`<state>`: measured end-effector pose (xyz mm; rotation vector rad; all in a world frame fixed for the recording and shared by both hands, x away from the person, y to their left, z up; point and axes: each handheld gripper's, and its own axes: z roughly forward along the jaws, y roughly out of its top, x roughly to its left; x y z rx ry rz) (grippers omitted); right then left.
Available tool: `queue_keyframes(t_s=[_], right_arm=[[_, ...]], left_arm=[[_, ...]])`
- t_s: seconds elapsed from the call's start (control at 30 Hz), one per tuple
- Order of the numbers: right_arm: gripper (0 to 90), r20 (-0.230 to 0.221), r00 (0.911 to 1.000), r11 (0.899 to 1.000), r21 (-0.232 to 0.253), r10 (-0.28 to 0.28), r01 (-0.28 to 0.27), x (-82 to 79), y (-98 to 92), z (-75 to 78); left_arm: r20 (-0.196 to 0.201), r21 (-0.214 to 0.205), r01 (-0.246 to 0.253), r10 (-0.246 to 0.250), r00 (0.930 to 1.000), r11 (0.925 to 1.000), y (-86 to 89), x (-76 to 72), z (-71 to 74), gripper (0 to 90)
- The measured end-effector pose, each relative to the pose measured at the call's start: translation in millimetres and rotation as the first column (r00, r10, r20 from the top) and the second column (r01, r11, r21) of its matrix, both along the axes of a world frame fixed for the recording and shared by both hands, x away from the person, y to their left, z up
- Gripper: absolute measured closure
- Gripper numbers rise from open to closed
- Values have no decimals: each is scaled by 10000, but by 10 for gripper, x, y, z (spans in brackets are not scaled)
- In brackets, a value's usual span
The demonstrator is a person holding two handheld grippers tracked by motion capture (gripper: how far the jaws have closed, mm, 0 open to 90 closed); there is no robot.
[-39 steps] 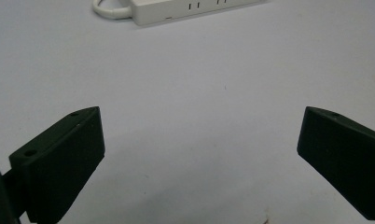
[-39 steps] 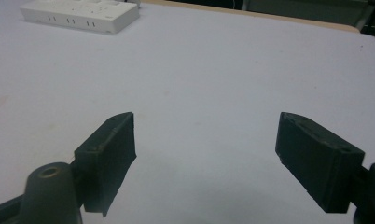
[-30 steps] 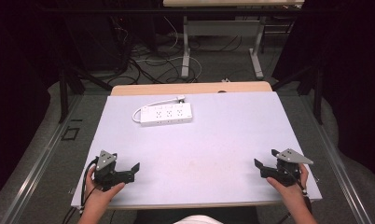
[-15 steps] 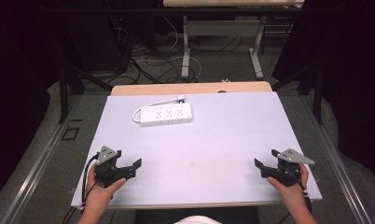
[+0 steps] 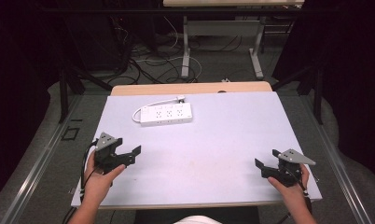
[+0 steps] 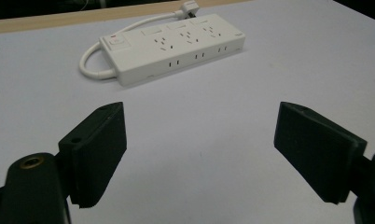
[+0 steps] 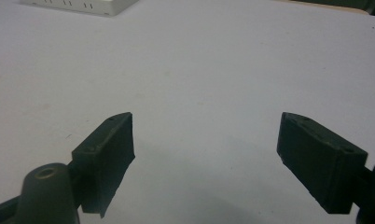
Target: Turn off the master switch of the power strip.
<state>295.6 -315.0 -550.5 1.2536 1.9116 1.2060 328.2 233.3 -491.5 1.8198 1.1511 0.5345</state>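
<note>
A white power strip lies flat at the back left of the pale table, its cord looped at its left end and the plug resting behind it. My left gripper is lifted over the front left of the table, open, and points toward the strip. Its jaws have just been closing a little, with nothing between them. My right gripper rests at the front right, open and empty. A corner of the strip shows far off in the right gripper view.
A wooden strip runs along the table's far edge. Behind it stand the metal legs of another table, with loose cables on the floor. Dark curtains close off both sides.
My left gripper has risen and moved a little forward and right toward the power strip. The right gripper has stayed in place.
</note>
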Motion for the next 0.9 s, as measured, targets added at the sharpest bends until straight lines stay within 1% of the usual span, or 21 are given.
queue_keyframes(t_s=[0.07,0.13,0.17,0.2,0.23,0.3,0.4,0.43,0.47,0.53,0.57,0.7,0.8,0.87,0.9], right_arm=[[180,39,10000,10000,-15,15,-15,0,-4,2],[180,37,10000,10000,-13,8,-8,-1,-5,1],[179,-31,10000,10000,-50,-29,29,-6,-7,6],[178,-36,10000,10000,-61,-63,63,-7,-7,6],[178,-30,10000,10000,-45,-39,39,-6,-7,6],[178,1,10000,10000,-13,-64,64,-9,-5,7],[177,11,10000,10000,-22,-52,52,-7,-6,5],[177,-52,10000,10000,-64,-35,35,-9,-9,6],[177,-54,10000,10000,-63,-17,16,-8,-10,5],[178,-78,10000,10000,-88,-32,32,-7,-9,2],[177,-109,9999,10000,-80,-9,8,-9,-8,3],[178,-67,10000,10000,-50,8,-8,-7,-3,0],[177,-94,10000,9999,-108,-3,2,-9,-6,1],[177,-51,10000,10000,-39,-3,3,-5,-2,-6],[178,-32,10000,10000,4,-66,66,-5,3,-10]], left_arm=[[-17,-66,-70,69,10000,10000,-2,34,41,182],[12,55,-81,81,10000,10000,4,71,86,185],[-1,1,-129,129,9999,9999,-1,83,100,185],[39,76,-115,115,9999,9999,2,98,120,185],[34,-6,-99,99,9999,10000,-2,111,134,191],[71,64,-85,85,9999,9999,-4,143,164,204],[2,117,-87,87,10000,9999,-10,176,195,206],[53,181,-106,105,9999,9998,-11,210,223,208],[-9,26,-143,143,9999,9999,-19,226,235,208],[13,76,-91,91,10000,9999,-25,268,263,210],[39,176,-81,80,10000,9998,-27,289,276,211],[24,138,-84,84,10000,9999,-57,372,317,228],[-106,-73,-105,104,9999,9999,-89,427,349,250],[-127,-35,-64,64,9999,10000,-104,467,377,256],[-113,-100,-94,93,9999,9999,-117,481,384,259]])
